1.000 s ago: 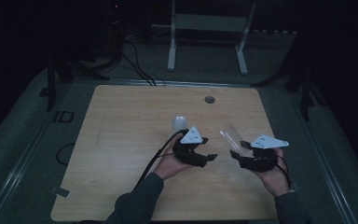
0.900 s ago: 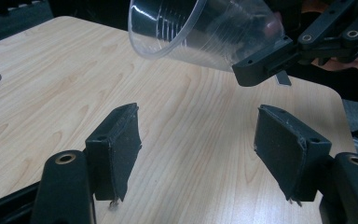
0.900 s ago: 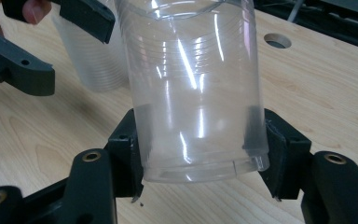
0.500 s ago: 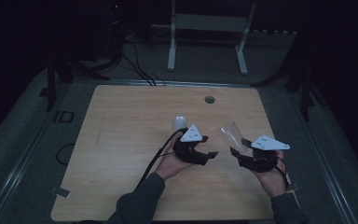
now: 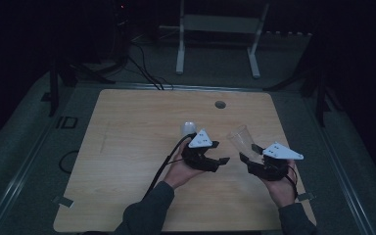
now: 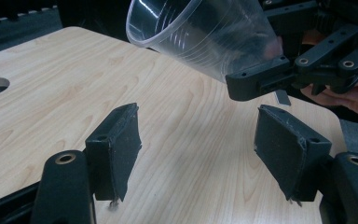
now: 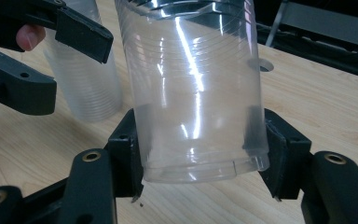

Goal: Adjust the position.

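Your right gripper (image 7: 200, 154) clamps a clear plastic cup (image 7: 193, 88): thin, glossy, ribbed with fine rings, bright glare streaks down its wall. The stack of cups (image 7: 86, 84) beside it looks like cloudier, translucent plastic with closer ribbing. Your left gripper (image 6: 200, 144) is matt black plastic with brass-coloured rivets; its pads (image 6: 121, 149) look like dark rubbery sheet, rough and frayed at the edges. The table (image 5: 127, 147) is pale wood-grain laminate, smooth, low sheen. Your sleeve (image 5: 144, 215) is dull grey cloth.

Light wood desk (image 5: 127, 147), round cable hole (image 5: 220, 104) near far edge. Stack of clear cups (image 5: 188, 129) stands upright on it, mid-desk.
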`<state>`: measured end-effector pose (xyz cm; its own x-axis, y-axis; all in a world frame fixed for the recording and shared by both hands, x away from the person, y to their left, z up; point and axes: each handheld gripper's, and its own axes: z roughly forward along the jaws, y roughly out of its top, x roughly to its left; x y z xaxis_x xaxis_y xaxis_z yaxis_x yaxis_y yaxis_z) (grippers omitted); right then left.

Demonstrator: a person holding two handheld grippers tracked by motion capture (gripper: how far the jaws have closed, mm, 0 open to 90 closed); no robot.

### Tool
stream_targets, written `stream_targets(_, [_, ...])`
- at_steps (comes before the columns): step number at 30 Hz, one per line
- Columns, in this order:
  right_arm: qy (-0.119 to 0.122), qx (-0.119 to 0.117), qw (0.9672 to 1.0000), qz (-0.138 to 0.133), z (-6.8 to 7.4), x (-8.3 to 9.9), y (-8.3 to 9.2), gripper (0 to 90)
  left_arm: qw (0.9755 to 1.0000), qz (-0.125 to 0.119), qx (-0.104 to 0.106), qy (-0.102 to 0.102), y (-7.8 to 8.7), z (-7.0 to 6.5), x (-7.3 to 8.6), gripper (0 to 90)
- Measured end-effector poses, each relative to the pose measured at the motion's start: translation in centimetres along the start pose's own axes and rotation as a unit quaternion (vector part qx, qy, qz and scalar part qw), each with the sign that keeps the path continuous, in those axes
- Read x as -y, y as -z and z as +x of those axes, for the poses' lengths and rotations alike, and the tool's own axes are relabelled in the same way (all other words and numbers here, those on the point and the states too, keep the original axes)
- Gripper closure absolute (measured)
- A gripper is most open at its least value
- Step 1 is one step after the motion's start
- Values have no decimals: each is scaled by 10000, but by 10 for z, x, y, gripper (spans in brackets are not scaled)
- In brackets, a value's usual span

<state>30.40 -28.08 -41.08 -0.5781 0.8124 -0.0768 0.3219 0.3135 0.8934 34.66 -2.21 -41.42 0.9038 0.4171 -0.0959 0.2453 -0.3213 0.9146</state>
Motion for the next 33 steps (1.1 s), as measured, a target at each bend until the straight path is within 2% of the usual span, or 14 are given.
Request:
stream_targets(19, [-267, 166, 9978, -575, 2, 5, 3, 415, 9999, -139, -7, 17, 0, -3, -8, 308])
stream_targets(33, [-280, 127, 9967, -754, 7, 6, 2, 415, 9989, -302, 171, 316, -1, 0, -18, 248])
